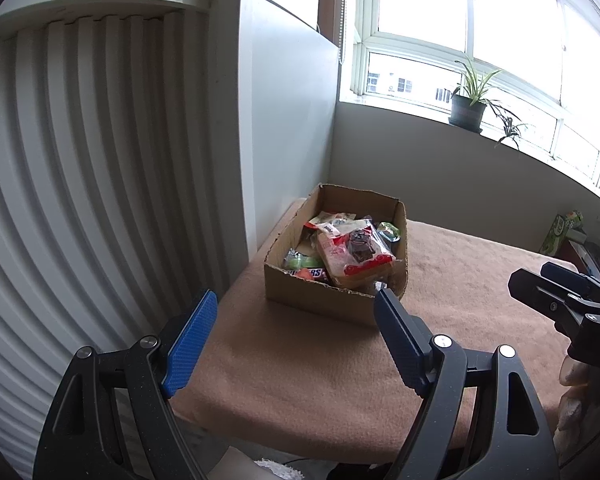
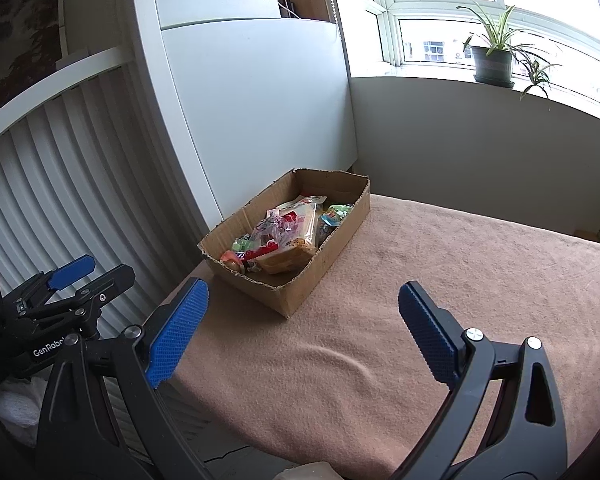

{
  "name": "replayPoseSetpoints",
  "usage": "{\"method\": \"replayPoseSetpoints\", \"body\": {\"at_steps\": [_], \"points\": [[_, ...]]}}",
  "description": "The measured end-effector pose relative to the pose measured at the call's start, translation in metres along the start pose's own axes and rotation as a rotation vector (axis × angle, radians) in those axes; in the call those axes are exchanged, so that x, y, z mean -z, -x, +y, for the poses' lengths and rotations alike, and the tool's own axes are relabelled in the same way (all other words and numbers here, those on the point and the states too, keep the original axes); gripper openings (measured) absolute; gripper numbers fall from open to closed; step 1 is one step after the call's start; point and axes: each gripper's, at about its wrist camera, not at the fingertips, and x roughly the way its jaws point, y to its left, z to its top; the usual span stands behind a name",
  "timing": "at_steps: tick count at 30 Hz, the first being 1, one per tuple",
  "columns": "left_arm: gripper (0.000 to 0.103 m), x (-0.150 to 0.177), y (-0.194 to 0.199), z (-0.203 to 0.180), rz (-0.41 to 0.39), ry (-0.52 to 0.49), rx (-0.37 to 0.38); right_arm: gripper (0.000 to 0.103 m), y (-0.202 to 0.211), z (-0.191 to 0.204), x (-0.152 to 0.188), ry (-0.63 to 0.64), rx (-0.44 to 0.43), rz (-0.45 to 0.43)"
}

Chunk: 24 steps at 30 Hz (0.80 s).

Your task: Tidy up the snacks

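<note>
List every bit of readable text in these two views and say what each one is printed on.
"GenRobo", cut off: body of the left gripper, right wrist view.
"DA", cut off: body of the right gripper, left wrist view.
"...ERS": dark candy bar in the cardboard box.
Other snack wrappers: print too small or blurred.

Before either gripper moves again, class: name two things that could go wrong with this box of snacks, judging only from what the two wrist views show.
1. The cardboard box sits near the cloth-covered table's left edge; a push might slide it off.
2. The large clear bread packet lies heaped on top of the other snacks; reaching in with the open left gripper or right gripper could tip it over the low wall.
</note>
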Motion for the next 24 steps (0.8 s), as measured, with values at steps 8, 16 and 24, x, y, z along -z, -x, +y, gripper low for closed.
{"method": "replayPoseSetpoints", "body": {"at_steps": [8,16,24], "points": [[0.081,0.0024,0.0048,-0.0019,0.001,-0.003,0.004,0.098,0.0015,-0.0007,0.0039,-0.004,-0.006,0.007],[0.081,0.0039,0.0051,-0.0034,0.008,-0.002,0.005,0.098,0.0031,-0.0036,0.0064,-0.009,-0.014,0.007],[0.081,0.0040,0.0042,-0.0044,0.019,-0.001,0.015,0.098,0.0008,-0.0088,0.0100,-0.029,-0.013,0.016]]}}
